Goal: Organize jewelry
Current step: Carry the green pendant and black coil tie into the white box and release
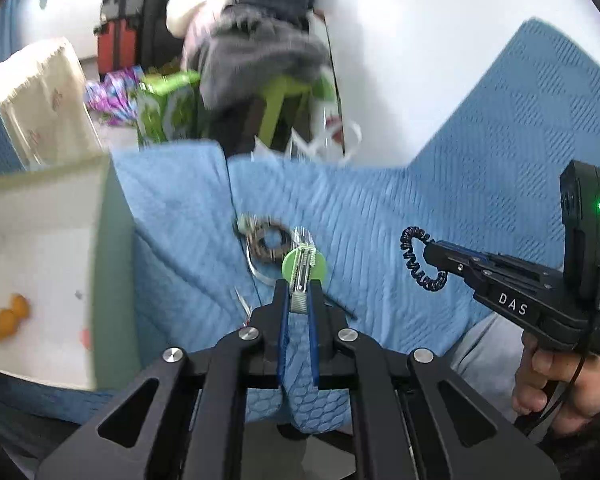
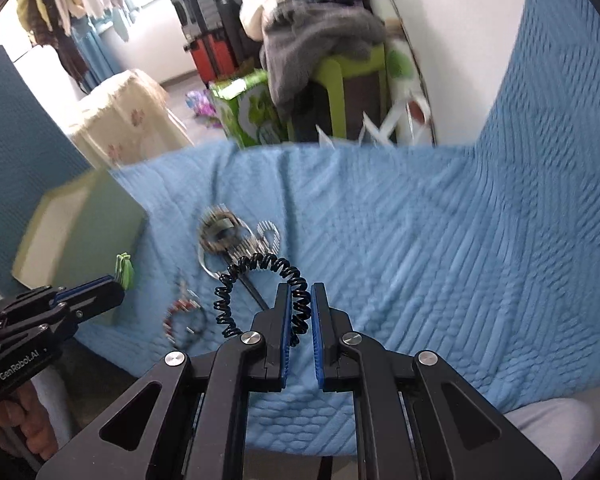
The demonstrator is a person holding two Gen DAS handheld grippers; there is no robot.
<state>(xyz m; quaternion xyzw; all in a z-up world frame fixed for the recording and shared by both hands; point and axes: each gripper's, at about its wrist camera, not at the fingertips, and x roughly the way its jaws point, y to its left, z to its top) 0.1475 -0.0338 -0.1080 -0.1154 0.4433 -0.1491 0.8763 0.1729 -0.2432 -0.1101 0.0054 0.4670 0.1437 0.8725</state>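
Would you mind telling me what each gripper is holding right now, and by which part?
The left gripper pinches a green hair clip by its near metal end. The right gripper clamps a black spiral hair tie across one side of its loop.

A white wall (image 2: 460, 60) rises behind a green stool (image 2: 336, 76) heaped with dark clothes (image 2: 316, 36). Black and red suitcases (image 2: 208, 28) stand farther off, near a cream-draped stand (image 2: 128, 120).

Glossy black coiled hair tie (image 2: 260, 292), quilted matt blue cloth (image 2: 420, 240)
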